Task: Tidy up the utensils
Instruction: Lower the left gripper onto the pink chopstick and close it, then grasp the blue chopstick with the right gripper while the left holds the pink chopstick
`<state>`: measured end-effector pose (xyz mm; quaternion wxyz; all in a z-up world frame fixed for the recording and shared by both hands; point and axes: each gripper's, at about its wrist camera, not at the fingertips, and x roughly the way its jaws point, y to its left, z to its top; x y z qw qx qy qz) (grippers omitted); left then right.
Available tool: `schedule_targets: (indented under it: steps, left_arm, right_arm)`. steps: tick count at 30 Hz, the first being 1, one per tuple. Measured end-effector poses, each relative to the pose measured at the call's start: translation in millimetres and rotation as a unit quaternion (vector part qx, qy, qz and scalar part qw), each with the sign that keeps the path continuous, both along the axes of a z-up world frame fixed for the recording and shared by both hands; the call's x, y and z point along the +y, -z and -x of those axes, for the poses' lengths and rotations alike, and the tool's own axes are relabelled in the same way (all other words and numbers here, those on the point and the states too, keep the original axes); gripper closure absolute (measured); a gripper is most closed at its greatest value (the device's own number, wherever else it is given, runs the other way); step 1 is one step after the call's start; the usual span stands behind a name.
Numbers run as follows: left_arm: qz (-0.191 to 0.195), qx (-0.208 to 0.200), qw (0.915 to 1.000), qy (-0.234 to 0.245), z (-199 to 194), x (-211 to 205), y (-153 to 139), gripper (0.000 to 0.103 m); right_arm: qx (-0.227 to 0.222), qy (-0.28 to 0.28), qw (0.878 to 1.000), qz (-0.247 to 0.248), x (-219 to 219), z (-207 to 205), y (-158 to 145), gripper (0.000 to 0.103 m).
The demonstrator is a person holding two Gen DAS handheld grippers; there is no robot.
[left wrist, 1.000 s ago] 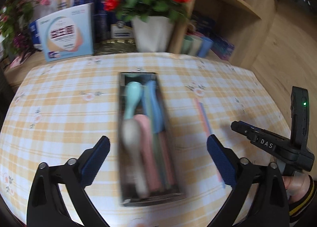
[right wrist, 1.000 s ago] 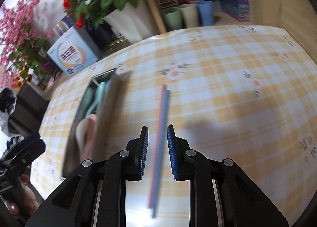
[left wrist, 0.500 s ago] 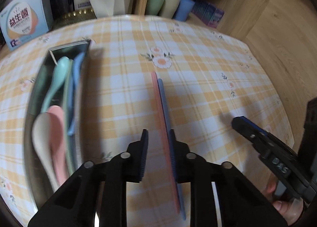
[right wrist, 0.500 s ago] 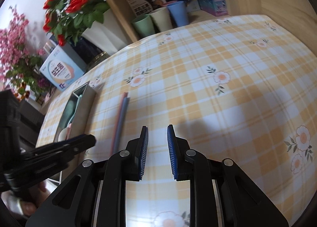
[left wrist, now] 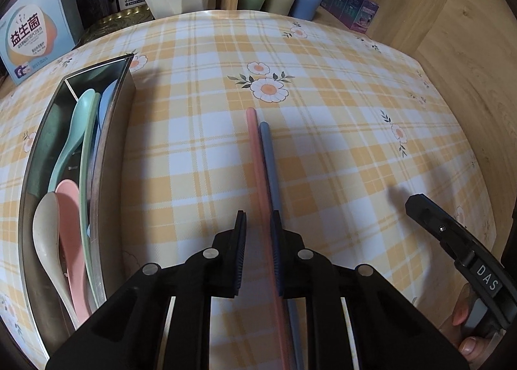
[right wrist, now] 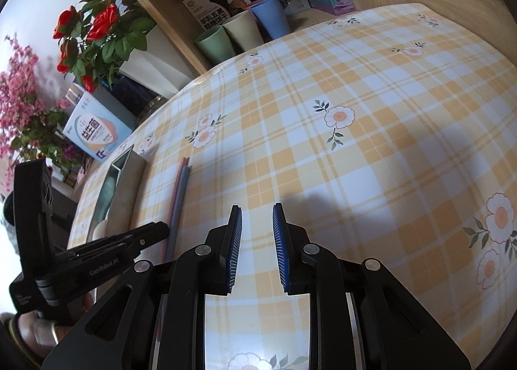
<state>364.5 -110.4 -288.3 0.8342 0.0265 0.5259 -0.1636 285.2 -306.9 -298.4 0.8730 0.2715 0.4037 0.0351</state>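
My left hand-held gripper [left wrist: 257, 234] has narrowed around the pink chopstick [left wrist: 258, 163] and blue chopstick [left wrist: 269, 163]; my right hand-held gripper [right wrist: 257, 231] hangs narrow, empty

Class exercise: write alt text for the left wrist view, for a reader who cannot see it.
The left gripper, its jaws just closed in, straddles a pink chopstick and a blue chopstick lying side by side on a yellow checked tablecloth. At left, a metal tray holds pastel spoons.
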Motion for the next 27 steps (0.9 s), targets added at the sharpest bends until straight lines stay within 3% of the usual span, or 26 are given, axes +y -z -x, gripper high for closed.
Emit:
schedule_targets:
  steps: [21, 25, 27]
  left_arm:
    - [-0.051, -0.034, 0.9980, 0.015, -10.4, -13.2, 4.2, 0.085]
    - [-0.046, -0.034, 0.9983, 0.011, -9.0, -7.7, 4.6, 0.096]
    - [-0.041, -0.031, 0.9987, 0.006, -6.9, -4.5, 4.2, 0.097]
  right_arm:
    - [0.005, 0.004, 1.000, -0.011, -3.2, -1.4, 3.0, 0.082]
    - [0.005, 0.005, 1.000, -0.011, -3.8, -1.4, 2.2, 0.082]
    - [0.008, 0.005, 1.000, -0.012, -4.1, -2.0, 2.9, 0.082]
